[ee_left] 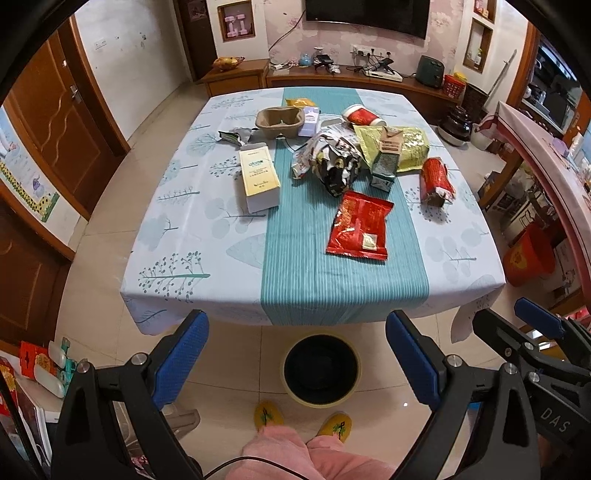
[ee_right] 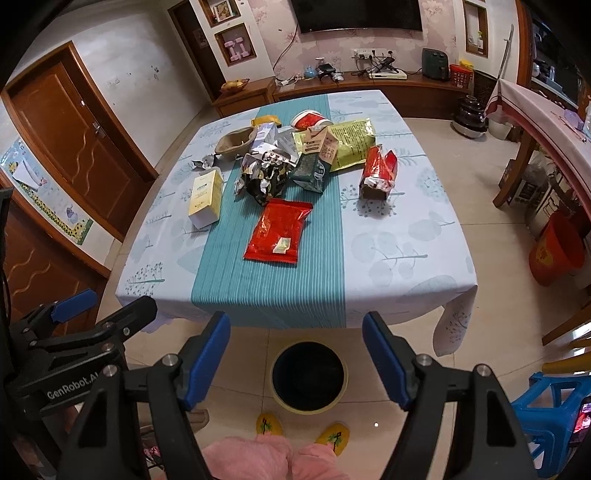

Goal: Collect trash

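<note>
I stand on pale glossy floor tiles [ee_left: 229, 373] facing a square table [ee_left: 207, 229] under a light tree-print cloth with a teal stripe down the middle. Beyond it a low wooden cabinet [ee_left: 347, 79] runs along the pink floral wall [ee_right: 332, 40], below a dark television [ee_left: 367, 14]. Brown wooden doors [ee_right: 70, 129] line the white wall [ee_left: 122, 55] to my left. A red bucket [ee_right: 556, 251] sits on my right.

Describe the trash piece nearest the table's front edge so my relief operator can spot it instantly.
Follow the teal runner down the middle of the table toward the near edge. The flat red foil pouch lies alone there, in front of the crumpled pile; unlike the other red wrapper to its right, it is uncrumpled.
</note>
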